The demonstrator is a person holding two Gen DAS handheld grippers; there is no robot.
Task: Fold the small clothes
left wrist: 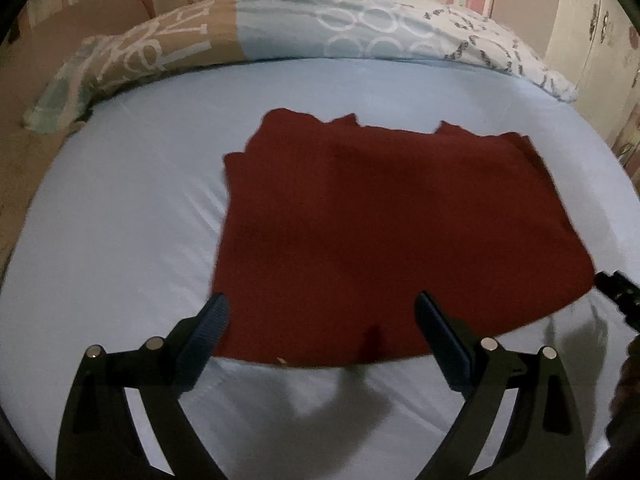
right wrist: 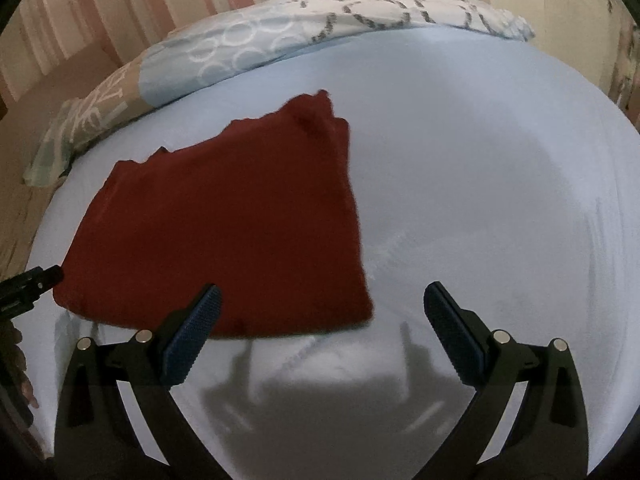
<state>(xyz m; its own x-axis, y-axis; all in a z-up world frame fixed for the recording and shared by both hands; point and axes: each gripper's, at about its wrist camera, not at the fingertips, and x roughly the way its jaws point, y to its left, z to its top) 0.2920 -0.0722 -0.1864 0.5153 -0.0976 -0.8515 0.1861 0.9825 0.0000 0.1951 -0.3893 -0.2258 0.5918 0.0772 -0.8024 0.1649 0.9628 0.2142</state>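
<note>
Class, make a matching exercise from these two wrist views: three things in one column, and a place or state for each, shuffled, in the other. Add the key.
1. red garment
2. patterned pillow
3. left gripper

A. open, holding nothing
B. along the far side of the bed, by the striped wall
C. lying flat on the light blue sheet

Pairs: 1-C, 2-B, 3-A
</note>
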